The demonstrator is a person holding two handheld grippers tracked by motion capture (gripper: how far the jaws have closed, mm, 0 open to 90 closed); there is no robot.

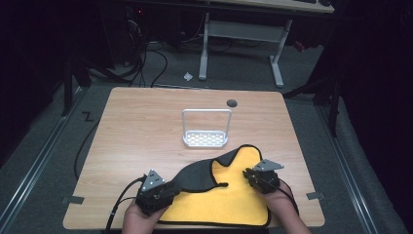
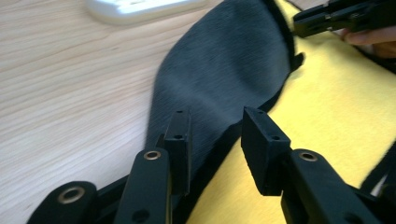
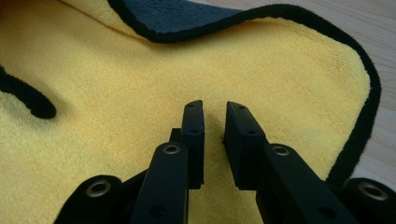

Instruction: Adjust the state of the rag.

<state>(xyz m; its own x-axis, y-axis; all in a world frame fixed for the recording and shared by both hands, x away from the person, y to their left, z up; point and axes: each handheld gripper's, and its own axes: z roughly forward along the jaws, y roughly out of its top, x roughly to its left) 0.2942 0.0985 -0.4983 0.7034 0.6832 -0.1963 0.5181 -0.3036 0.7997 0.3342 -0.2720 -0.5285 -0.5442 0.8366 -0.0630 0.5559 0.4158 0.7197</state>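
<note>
The cloth (image 1: 229,195), yellow with a grey reverse and black edging, lies at the near edge of the bench (image 1: 146,126), one corner folded over, presumably mid-fold. The left tongs (image 2: 215,135) stand apart above the folded flap, holding nothing. The right tongs (image 3: 214,122), narrow, press into the yellow pile, likely pinning it. No writing is legible.

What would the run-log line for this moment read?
work: folding yellow-and-grey black-edged microfibre cloth | left gripper: open above grey flap | right gripper: narrow gap, over yellow side | white wire rack: untouched
</note>
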